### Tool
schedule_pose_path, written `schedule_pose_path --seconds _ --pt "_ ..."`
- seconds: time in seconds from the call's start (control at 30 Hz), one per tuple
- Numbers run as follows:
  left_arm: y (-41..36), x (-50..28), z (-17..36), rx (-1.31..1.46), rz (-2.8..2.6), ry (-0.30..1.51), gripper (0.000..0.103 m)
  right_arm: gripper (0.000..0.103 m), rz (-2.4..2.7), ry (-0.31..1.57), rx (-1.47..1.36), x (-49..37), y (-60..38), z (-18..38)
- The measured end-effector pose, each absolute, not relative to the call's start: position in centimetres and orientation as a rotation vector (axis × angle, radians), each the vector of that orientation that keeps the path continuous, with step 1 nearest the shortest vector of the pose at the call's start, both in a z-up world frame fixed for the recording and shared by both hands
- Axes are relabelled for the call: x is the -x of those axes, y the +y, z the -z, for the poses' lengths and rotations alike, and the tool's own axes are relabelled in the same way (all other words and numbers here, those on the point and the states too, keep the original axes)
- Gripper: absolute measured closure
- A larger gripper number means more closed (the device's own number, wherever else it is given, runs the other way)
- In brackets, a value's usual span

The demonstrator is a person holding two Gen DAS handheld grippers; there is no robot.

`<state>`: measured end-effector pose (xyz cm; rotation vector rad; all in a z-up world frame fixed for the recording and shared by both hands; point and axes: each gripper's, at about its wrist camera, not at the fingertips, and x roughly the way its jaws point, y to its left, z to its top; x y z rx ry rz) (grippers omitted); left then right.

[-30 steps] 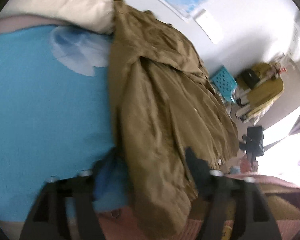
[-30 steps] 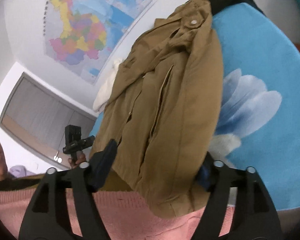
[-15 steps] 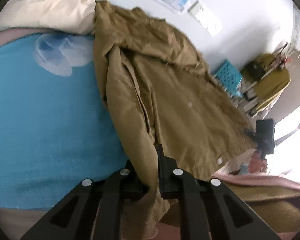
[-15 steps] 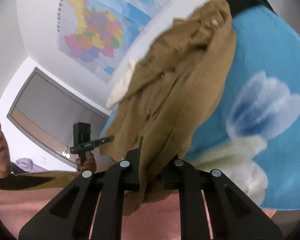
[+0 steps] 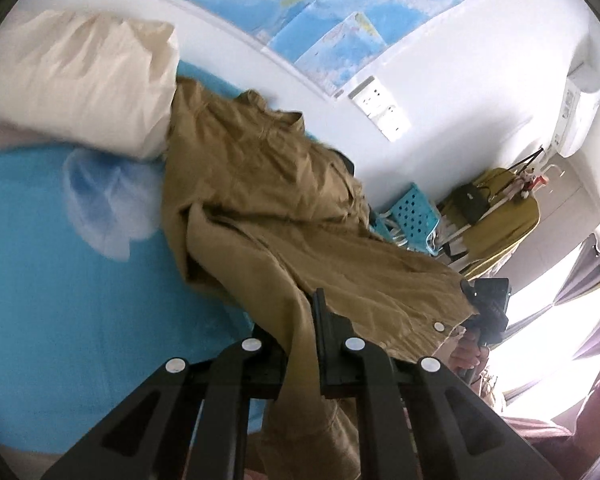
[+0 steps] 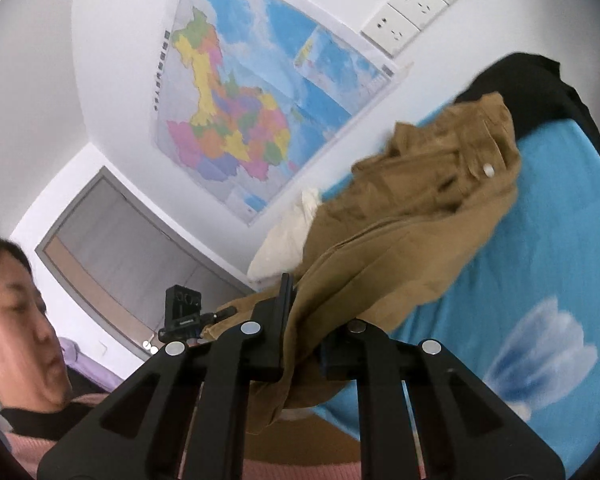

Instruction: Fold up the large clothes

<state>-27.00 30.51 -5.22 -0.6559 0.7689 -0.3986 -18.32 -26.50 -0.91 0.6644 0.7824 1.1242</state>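
- While the brown jacket (image 5: pixel 283 216) hangs off the blue bed (image 5: pixel 59 280), the left gripper (image 5: pixel 302 344) pinches its hem at six o'clock.
- Right gripper (image 6: pixel 304 332) is clamped on it too.

To the left of my left fingers (image 5: pixel 300 344) the blue bedsheet (image 5: pixel 59 280) lies bare across the whole lower left of the frame, wide room to pass. The cream pillow (image 5: pixel 75 80) blocks the upper left, touching the tan jacket (image 5: pixel 267 200), which fills the middle and drapes between my fingers. Past its right edge stand a turquoise perforated basket (image 5: pixel 414 216) and a rack with a yellow garment (image 5: pixel 504 216), crowding the right. In the right wrist view the sheet (image 6: pixel 540 280) is free at right; a black garment (image 6: pixel 540 80) bounds the upper right, and the other gripper's camera (image 6: pixel 181 308) sits at lower left.
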Motion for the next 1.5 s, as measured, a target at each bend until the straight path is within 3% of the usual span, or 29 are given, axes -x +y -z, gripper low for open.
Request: schedule_pose_path --seconds 0.4,0.83,1.5 --pt "33.5 19.5 0.0 0.656 0.381 0.77 0.09 0.091 -1.105 0.757 -0.681 10.3 -23.5 -3.1" --pt "35.4 11.7 -1.2 0.641 0.323 0.794 0.09 0.091 -1.031 0.797 -0.698 2.7 -20.4 -3.4" --pt "36.3 7.9 -1.4 0.621 0.284 0.812 0.09 0.09 -0.985 0.823 -0.686 -0.5 -19.0 -3.0"
